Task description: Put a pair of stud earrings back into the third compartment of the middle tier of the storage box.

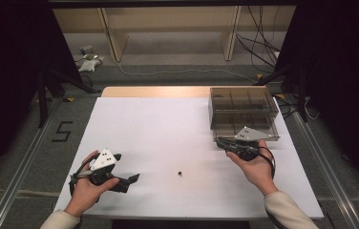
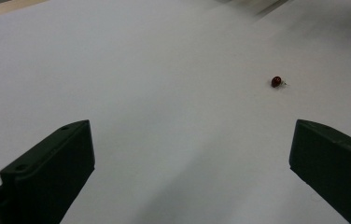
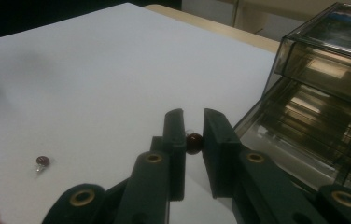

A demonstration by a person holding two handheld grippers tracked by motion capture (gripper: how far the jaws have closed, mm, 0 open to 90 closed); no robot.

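Note:
My right gripper (image 3: 193,116) is shut on a small dark red bead (image 3: 193,143), pinched between its black pads. It hovers just in front of a smoky clear drawer box (image 1: 242,107), whose lower drawer (image 3: 304,121) stands pulled out beside the jaws. In the high view this right gripper (image 1: 220,141) is at the box's front left corner. A second dark red bead (image 1: 180,173) with a tiny metal pin lies loose on the white table (image 1: 158,129); it is the bead (image 2: 276,81) ahead of my left gripper (image 2: 192,149). The left gripper (image 1: 132,179) rests open near the front left, jaws wide and empty.
The drawer box (image 3: 332,60) sits at the table's back right, close to the edge. A wooden strip (image 1: 153,91) runs along the far edge of the table. Beyond it are shelving legs and cables on the floor.

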